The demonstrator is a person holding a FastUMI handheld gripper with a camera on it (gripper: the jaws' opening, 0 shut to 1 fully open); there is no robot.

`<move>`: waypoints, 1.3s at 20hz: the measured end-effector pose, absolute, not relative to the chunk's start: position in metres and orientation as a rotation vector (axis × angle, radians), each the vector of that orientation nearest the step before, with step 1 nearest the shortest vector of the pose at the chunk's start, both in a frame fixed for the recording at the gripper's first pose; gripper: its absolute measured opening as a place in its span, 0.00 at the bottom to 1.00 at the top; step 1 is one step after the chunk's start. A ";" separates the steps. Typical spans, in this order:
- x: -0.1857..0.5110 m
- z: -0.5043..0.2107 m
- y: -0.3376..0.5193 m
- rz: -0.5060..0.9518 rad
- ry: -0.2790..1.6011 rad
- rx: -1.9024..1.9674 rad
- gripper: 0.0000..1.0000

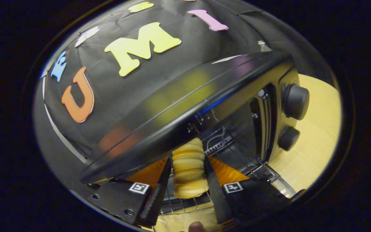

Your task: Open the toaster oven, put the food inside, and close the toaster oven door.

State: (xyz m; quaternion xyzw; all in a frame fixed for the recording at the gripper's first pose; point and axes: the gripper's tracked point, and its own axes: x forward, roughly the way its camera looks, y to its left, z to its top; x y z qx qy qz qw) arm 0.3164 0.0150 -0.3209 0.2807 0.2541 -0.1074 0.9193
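Note:
A ridged, golden pastry roll [188, 170] stands between my two fingers, and my gripper [188, 161] is shut on it, pressing its sides. The roll's far end reaches into the open mouth of the black toaster oven [179, 106], just under the oven's top front edge. Below the roll lies the oven's wire rack [185, 204]. Two round black knobs [296, 101] sit on the oven's right-hand panel. The whole view is tilted, so the oven appears slanted.
The oven stands on a light wooden table [317, 135], which shows to the right of the knobs. The oven's dropped door edge [280, 185] lies low at the right of my fingers. A clear bottle top [263, 46] peeks behind the oven.

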 end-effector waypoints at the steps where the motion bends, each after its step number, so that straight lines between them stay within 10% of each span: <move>1: 0.313 -0.317 0.014 -0.198 0.513 0.569 0.83; 26: 0.078 -0.330 0.040 0.057 0.740 0.155 1.00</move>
